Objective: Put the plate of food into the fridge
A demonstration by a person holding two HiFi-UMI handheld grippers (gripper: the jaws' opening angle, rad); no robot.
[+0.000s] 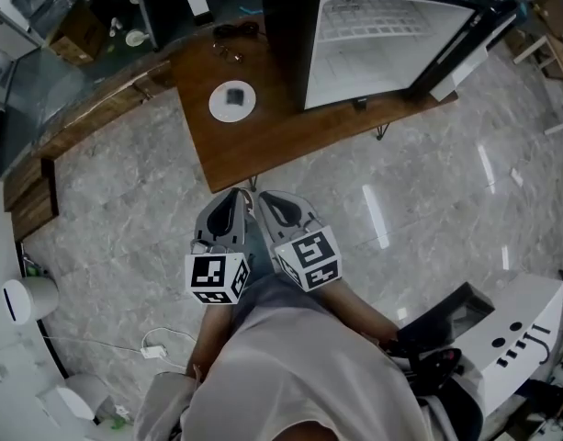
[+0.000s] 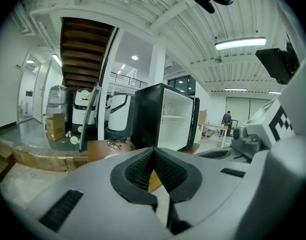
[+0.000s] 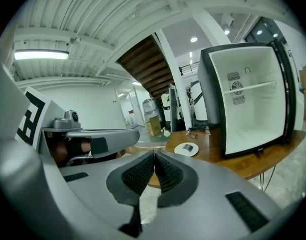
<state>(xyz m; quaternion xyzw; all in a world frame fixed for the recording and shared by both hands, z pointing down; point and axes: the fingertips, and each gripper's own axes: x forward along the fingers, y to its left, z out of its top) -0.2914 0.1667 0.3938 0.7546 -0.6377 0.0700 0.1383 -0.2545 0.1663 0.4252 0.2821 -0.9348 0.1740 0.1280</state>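
Jaws pressed together and empty, the left gripper [image 1: 235, 194] and right gripper [image 1: 264, 197] hover side by side above the floor, well short of the plate of food [image 1: 232, 100], which sits on the wooden worktop [image 1: 263, 141] just left of the open fridge [image 1: 382, 44].

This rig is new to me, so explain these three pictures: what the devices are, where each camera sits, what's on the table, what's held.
A person holds a two-jaw gripper in each hand: the left gripper and the right gripper. The head view looks down from a camera on the person's head; the other two come from cameras riding on each gripper, looking along its jaws. Both grippers are shut and empty. Ahead, a wooden table carries a white plate with food, a pair of glasses and a small fridge standing open.
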